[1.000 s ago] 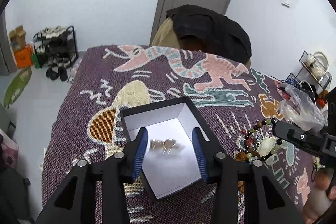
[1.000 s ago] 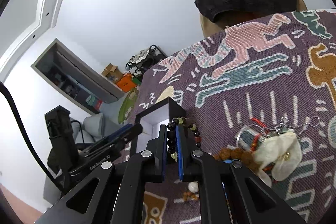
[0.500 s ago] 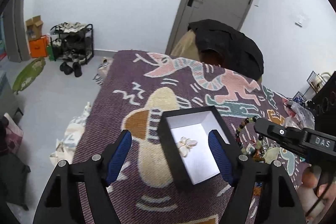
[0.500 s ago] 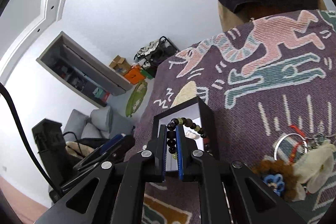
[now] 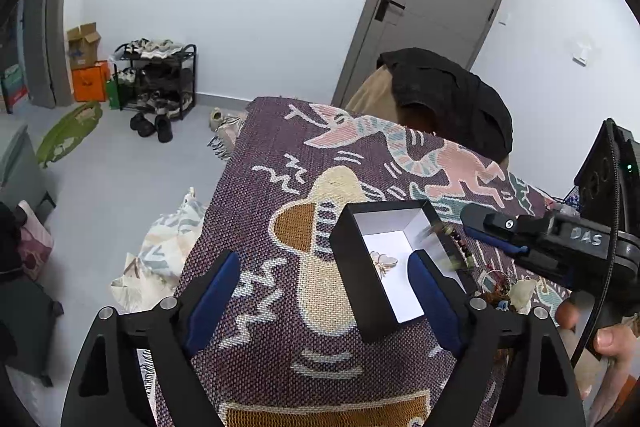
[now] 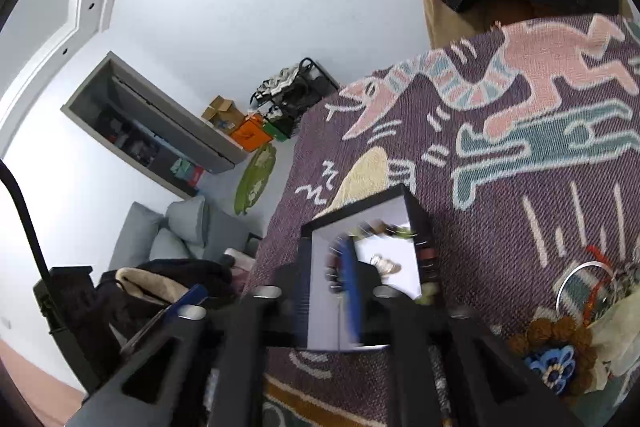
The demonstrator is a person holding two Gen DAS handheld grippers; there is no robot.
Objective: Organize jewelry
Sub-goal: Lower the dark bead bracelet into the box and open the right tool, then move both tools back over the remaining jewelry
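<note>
A black box (image 5: 352, 267) with a white inside stands on the purple woven cloth (image 5: 280, 327); a small gold butterfly piece (image 5: 384, 261) lies in it. My left gripper (image 5: 324, 291) hovers before the box, jaws wide and still opening, pads touching nothing. My right gripper (image 5: 472, 227) reaches in from the right over the box's rim. In the right wrist view the right gripper (image 6: 384, 279) is blurred, its jaws opening. The dark bead bracelet (image 6: 428, 255) is a blur between them, draped over the box (image 6: 400, 203) wall.
A heap of loose jewelry (image 6: 580, 315) with a blue flower piece (image 6: 552, 367) and a thin bangle (image 6: 580, 279) lies right of the box. A dark garment on a chair (image 5: 448, 95) stands past the far edge. The cloth's left edge (image 5: 216, 195) drops to the floor.
The left gripper's jaws spread wide and drew back from the box, leaving the gold piece inside. The right gripper carried the bead bracelet over the box, and its jaws have parted.
</note>
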